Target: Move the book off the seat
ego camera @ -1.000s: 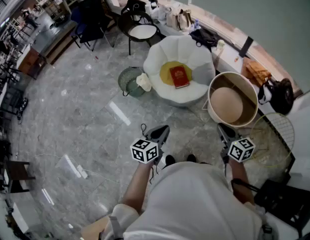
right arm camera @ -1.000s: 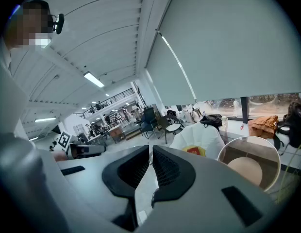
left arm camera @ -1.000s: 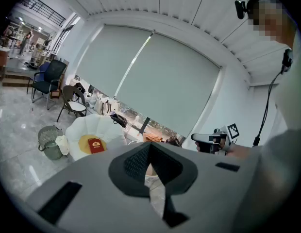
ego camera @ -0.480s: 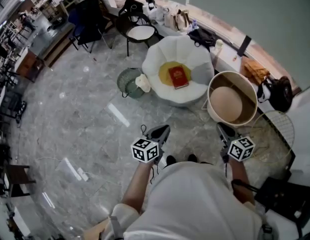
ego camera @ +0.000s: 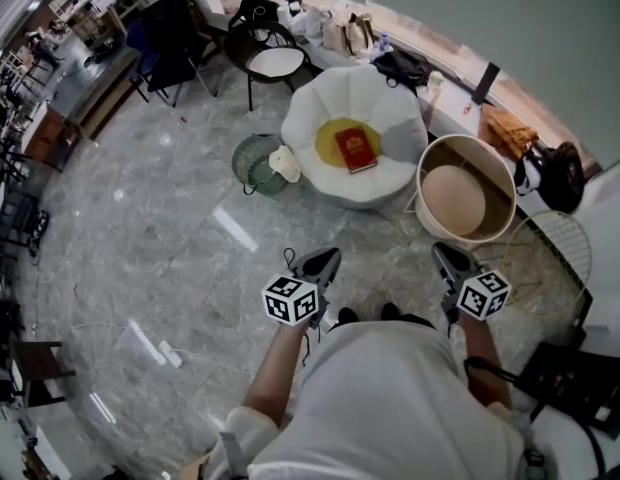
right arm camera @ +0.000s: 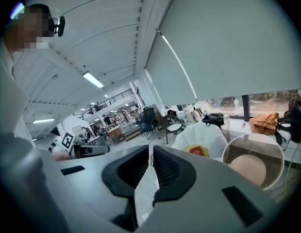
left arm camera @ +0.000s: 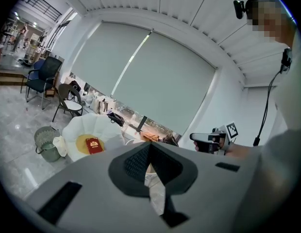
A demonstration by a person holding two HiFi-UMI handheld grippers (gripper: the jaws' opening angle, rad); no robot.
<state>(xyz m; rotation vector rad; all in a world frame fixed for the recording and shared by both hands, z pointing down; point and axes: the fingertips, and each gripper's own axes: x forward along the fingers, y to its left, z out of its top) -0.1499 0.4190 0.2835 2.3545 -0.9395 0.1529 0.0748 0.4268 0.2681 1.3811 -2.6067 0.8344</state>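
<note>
A red book [ego camera: 356,149] lies flat on the yellow cushion of a white petal-shaped seat [ego camera: 392,118]. It also shows in the left gripper view as the book [left arm camera: 93,145] and in the right gripper view as the book [right arm camera: 198,151]. My left gripper [ego camera: 325,258] is held in front of my body, well short of the seat, shut with nothing between its jaws. My right gripper [ego camera: 445,253] is level with it on the right, also shut and empty, close to the near rim of a round tub.
A big round tub [ego camera: 465,198] stands right of the seat. A green wire bin [ego camera: 253,160] with a white cloth is on its left. A black chair [ego camera: 273,60] and bags on a ledge are behind. A wire basket [ego camera: 550,253] sits at the right.
The whole scene has drifted slightly up and left in the head view as I move over the floor. Both grippers stay shut in front of me. The book lies where it was.
</note>
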